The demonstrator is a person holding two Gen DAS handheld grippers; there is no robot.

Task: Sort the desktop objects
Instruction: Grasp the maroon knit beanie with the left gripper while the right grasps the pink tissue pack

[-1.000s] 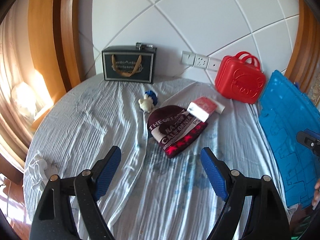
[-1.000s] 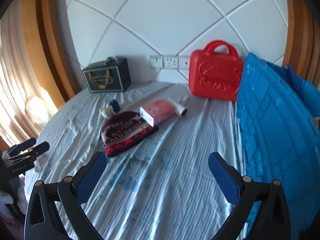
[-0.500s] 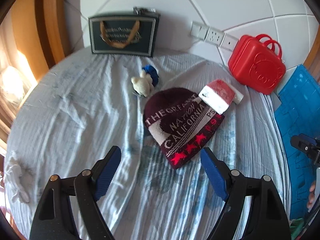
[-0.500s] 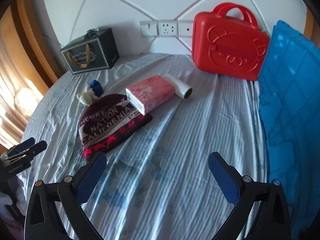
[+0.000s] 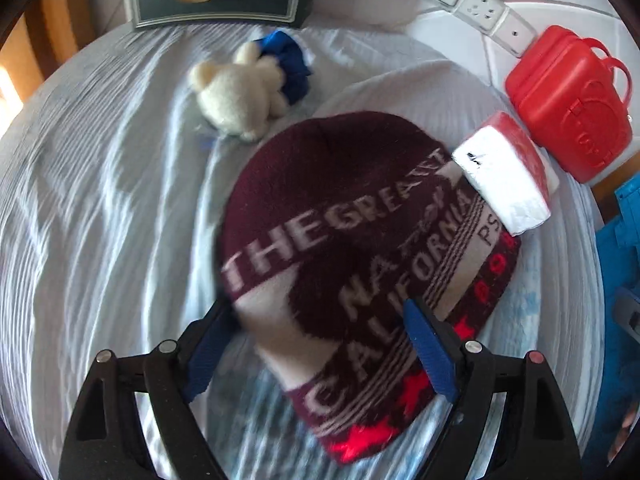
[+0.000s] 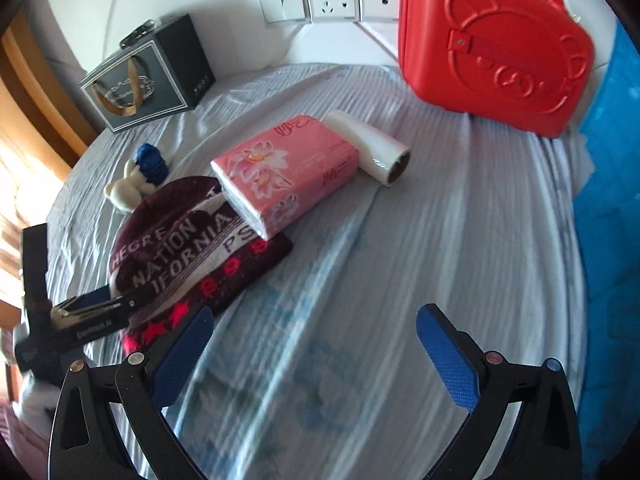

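Note:
A maroon knit hat (image 5: 340,260) with pale lettering lies flat on the pale blue tablecloth (image 5: 100,220). My left gripper (image 5: 316,340) hangs low over its near part; the jaws are opening, the hat lies between the blue pads, and they do not press on it. A pink tissue pack (image 6: 284,172) rests on the hat's far edge, and a white roll (image 6: 372,148) lies behind the pack. A cream plush toy (image 5: 240,92) with a blue part sits beyond the hat (image 6: 192,248). My right gripper (image 6: 316,352) stands open over bare cloth, right of the hat.
A red plastic case (image 6: 492,44) stands at the back right against the wall. A dark gift bag (image 6: 148,76) stands at the back left. A blue plastic panel (image 6: 612,200) runs along the table's right side. Wall sockets (image 6: 328,0) sit behind the table.
Both grippers have dropped toward the table and tilted further down. The hat has grown large in the left wrist view and now lies between the left fingers.

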